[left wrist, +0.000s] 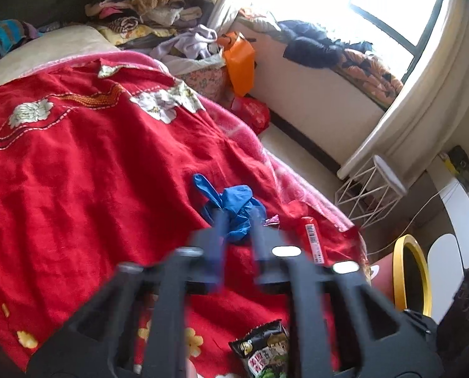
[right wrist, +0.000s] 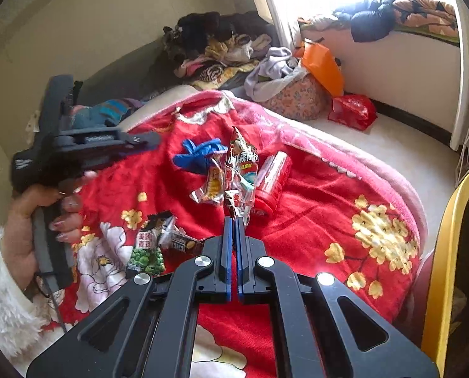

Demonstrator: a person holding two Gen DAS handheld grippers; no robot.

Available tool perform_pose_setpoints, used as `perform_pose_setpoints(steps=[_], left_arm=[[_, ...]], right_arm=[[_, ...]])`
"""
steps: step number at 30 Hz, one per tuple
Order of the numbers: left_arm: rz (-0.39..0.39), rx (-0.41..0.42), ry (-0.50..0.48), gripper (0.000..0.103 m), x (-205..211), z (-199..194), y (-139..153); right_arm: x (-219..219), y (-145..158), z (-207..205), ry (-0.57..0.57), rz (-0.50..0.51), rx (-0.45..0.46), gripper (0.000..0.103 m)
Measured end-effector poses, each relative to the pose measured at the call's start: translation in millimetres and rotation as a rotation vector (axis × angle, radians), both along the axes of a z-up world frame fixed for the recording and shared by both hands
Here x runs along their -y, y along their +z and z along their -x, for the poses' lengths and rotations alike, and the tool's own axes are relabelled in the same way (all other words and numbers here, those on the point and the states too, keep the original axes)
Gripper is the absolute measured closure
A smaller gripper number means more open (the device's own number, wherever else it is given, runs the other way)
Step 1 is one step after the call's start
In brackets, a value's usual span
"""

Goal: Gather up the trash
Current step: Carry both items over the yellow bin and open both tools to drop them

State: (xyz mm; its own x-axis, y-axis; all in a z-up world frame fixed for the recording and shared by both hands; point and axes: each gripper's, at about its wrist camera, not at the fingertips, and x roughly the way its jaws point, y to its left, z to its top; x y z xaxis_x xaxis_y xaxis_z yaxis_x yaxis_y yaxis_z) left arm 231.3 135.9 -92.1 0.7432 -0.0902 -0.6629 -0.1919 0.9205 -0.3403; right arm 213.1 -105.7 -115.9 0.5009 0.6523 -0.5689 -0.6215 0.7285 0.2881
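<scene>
Right gripper's got a wrapper, bin's up next

The right gripper (right wrist: 234,220) is pinched tight on a crinkly red foil snack wrapper (right wrist: 240,173) above the red floral blanket (right wrist: 313,201). Next, I'd guess, swing it to the yellow-rimmed bin (right wrist: 445,271). The left gripper (left wrist: 238,217) looks part-open, pointed at the crumpled blue rubber glove (left wrist: 234,204).

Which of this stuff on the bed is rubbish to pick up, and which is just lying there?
Rubbish for the job:
- red snack wrapper, pinched in the right gripper
- blue glove
- green pea packet
- red tube
- yellow-rimmed bin

Just lying about:
- clothes pile
- orange bag
- red blanket
</scene>
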Motion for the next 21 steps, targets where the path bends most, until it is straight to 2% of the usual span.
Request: perform_pose_setpoints(steps=[6,11,12,14,16,21], left_arm=[[-0.065,-0.069,-0.043,0.071,11.8,-19.6,-13.8],[-0.107,-0.097,-0.052,0.072,20.6,-24.6,-23.2],[-0.119,-0.105,-0.05,0.074,22.0,-25.5,-25.4],[-0.136,-0.124,-0.046,0.093,23.2,-27.9,-29.9],[-0.142,-0.134,-0.043,0.101,23.5,-28.5,-32.3],[-0.163,-0.082,-0.046,0.102,26.2,-18.4,-18.7]], right_arm=[[19.7,19.6,7.9,-0.032,-0.049,0.085,0.101],[35.6,28.0,6.9,-0.069,-0.082,0.112,0.101],[37.5,28.6,6.8,-0.075,-0.086,0.113,0.101],[41.5,29.9,5.6,-0.087,-0.097,0.111,0.101],[43.5,31.1,5.1,-0.096,-0.101,0.114,0.101],[47.8,34.0,5.1,-0.11,-0.115,0.124,0.101]])
